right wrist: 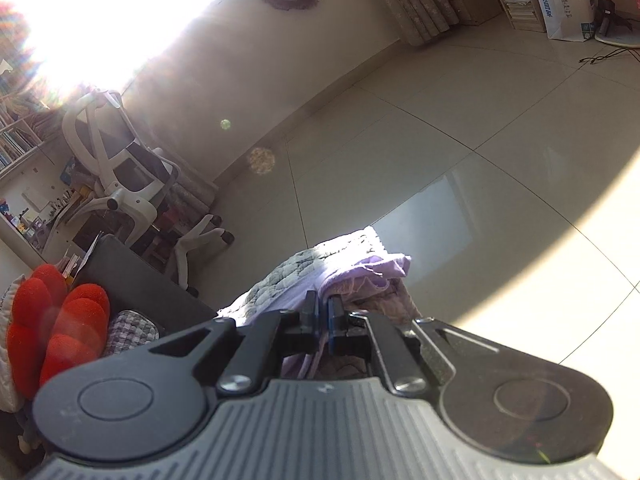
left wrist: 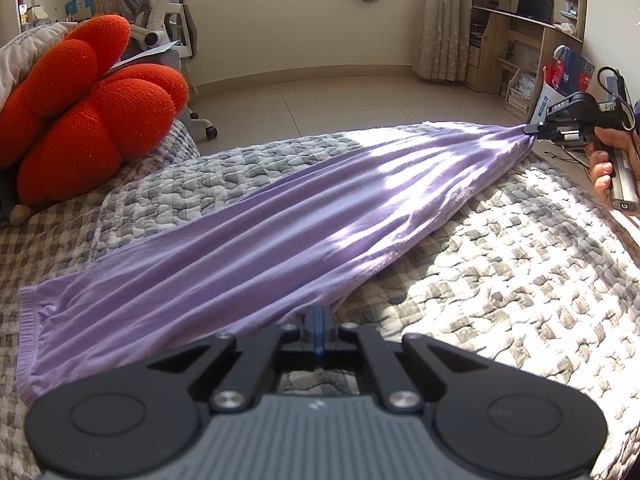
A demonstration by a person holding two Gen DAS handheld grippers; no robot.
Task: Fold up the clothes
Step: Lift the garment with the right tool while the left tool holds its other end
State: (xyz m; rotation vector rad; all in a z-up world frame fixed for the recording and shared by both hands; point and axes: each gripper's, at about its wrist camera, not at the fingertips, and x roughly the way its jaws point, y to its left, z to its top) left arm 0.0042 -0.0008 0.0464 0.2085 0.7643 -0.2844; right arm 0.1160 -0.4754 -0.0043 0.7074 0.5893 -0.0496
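Observation:
A lilac garment (left wrist: pixel 256 240) lies stretched in long folds across the grey quilted bed cover (left wrist: pixel 500 280). My left gripper (left wrist: pixel 319 314) is shut on its near edge. At the far right of the left wrist view my right gripper (left wrist: pixel 534 129), held in a person's hand (left wrist: pixel 602 168), is shut on the garment's far corner and pulls it taut. In the right wrist view my right gripper (right wrist: pixel 323 308) has its jaws pressed together on the bunched lilac cloth (right wrist: pixel 372 276), with the bed's edge just beyond.
A red petal-shaped cushion (left wrist: pixel 88 120) sits at the left on the bed. A white office chair (right wrist: pixel 120 176) stands past it. Tiled floor (right wrist: pixel 460 152) lies beyond the bed's far edge. A wooden desk with shelves (left wrist: pixel 528 40) and a paper bag (right wrist: pixel 564 0) stand at the back right.

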